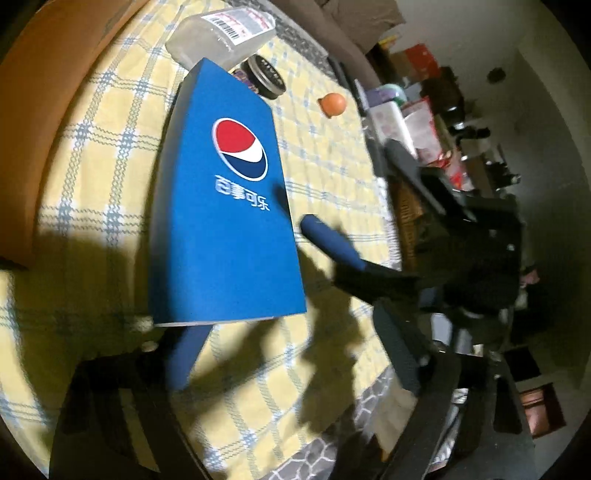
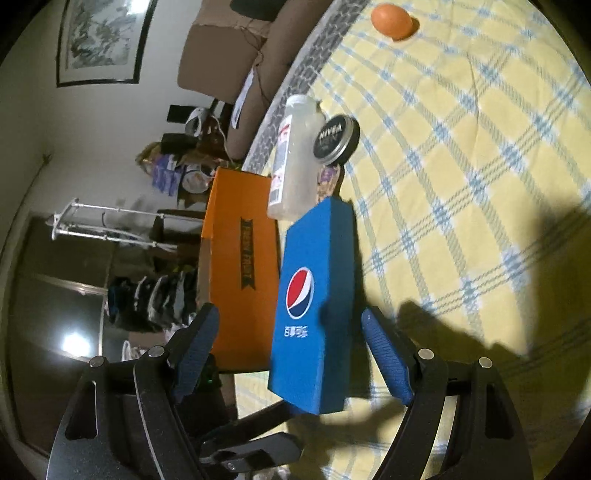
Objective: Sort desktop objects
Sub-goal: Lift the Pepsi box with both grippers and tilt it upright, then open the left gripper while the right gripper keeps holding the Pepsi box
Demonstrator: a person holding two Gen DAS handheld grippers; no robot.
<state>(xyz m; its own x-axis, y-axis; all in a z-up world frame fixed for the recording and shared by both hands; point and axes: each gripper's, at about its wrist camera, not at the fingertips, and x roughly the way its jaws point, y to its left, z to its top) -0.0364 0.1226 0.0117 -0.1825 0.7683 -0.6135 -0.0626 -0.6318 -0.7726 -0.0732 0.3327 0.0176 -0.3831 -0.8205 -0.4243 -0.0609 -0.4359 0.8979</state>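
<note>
Your blue Pepsi box (image 1: pixel 229 206) stood on the yellow checked cloth (image 1: pixel 332 155) between both tools, its logo face turned up toward the cameras. In the right wrist view the same box (image 2: pixel 314 306) sat in the gap of your right gripper (image 2: pixel 288 354), with one blue padded finger (image 2: pixel 195 350) off to its left and the other well clear on its right, so those jaws were spread and neither pad touched the box. Your left gripper (image 1: pixel 243 291) was harder to read: one blue finger (image 1: pixel 188 354) ran under the near edge of the box and the other (image 1: pixel 328 240) lay just beside its right edge, yet motion blur and shadow left it unclear whether either pad pressed on the box, so I cannot tell you whether that grip was closed. Beyond the far end of the box lay a clear plastic bottle (image 2: pixel 295 162) on its side with a printed label, and a round black Nivea tin (image 2: pixel 336 138) leaned tilted against it. An orange carton (image 2: pixel 240 273) lay just left of the box in the right wrist view, close alongside it. A small orange ball (image 2: pixel 391 20) rested well apart on the far part of the cloth.
</note>
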